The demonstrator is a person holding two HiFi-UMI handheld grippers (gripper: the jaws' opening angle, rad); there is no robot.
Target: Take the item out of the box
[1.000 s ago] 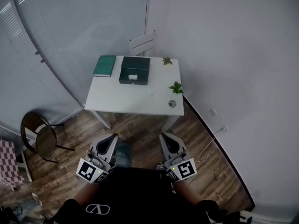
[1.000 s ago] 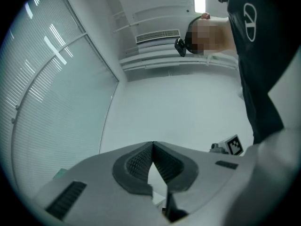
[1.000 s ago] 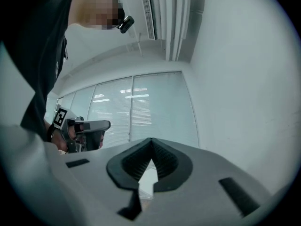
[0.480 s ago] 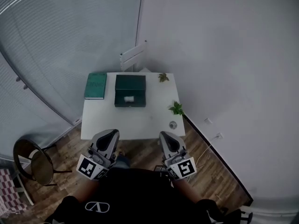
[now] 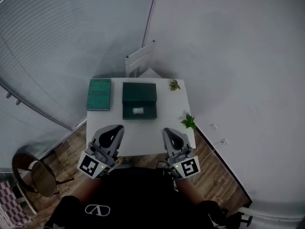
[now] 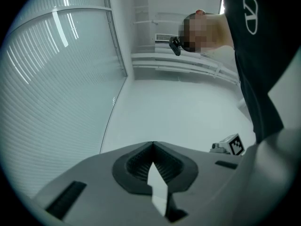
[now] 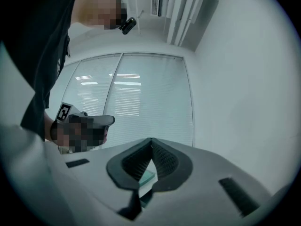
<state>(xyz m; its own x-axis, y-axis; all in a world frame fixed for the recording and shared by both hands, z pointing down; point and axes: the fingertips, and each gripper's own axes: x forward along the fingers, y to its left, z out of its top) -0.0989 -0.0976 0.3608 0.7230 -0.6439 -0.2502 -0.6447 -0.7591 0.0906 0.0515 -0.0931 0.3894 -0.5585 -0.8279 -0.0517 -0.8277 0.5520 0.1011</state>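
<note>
A white table (image 5: pixel 143 133) stands mid-frame. A green book (image 5: pixel 98 94) lies at its left, a small plant (image 5: pixel 174 85) at its upper right corner and a bigger plant (image 5: pixel 190 121) on its right edge. A stool (image 5: pixel 33 175) stands lower left.

1. Black shirt (image 5: pixel 136 194), small white logo (image 5: pixel 97 210) on the front.
2. Grey left tool (image 5: pixel 116 129) and grey right tool (image 5: pixel 169 132), dark ribbed pads (image 6: pixel 134 166) inside.
3. Black-and-white square markers (image 5: pixel 90 165) on both cubes.
</note>
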